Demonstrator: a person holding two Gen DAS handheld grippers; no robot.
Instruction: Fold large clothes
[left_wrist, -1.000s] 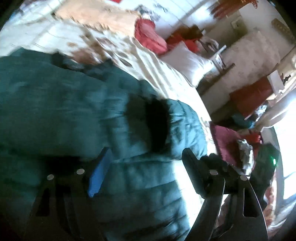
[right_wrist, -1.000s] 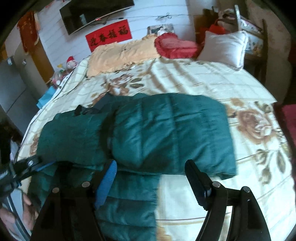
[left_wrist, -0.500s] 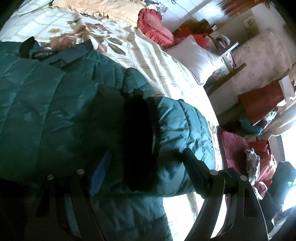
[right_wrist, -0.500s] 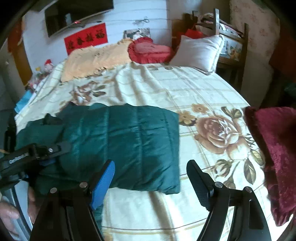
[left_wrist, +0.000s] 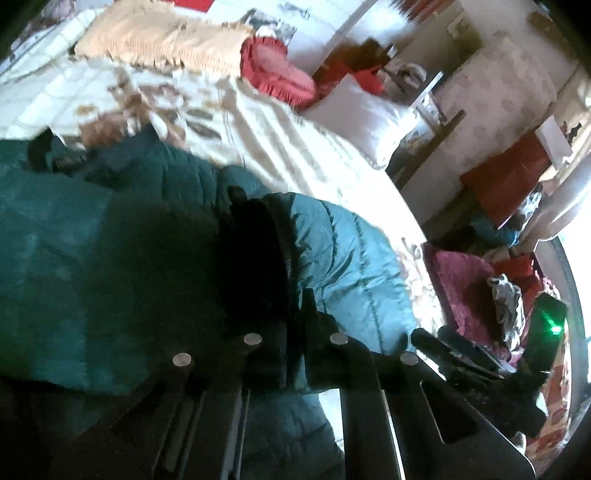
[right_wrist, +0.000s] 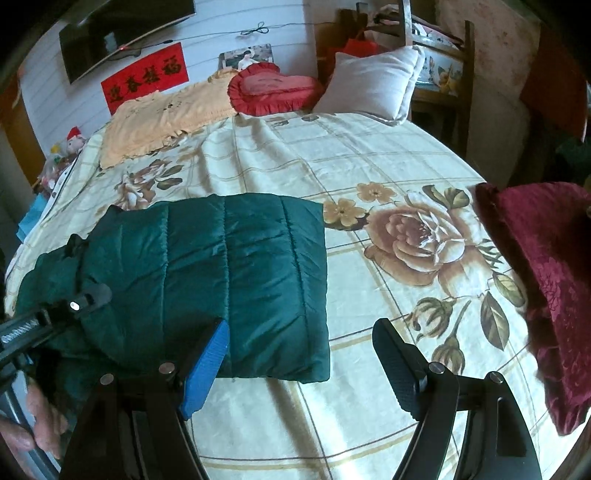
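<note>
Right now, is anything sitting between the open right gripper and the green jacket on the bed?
Nothing visible does. The right gripper hangs open just off the near edge of the green jacket, with only bare floral bedspread under it. The dark red cushion lies off to the right, clear of that path.

Left wrist view's pretty smeared: bedspread pattern is mush. Left gripper fingertips are buried in the dark fold of the green jacket, whose 9 o'clock side runs off frame.
</note>
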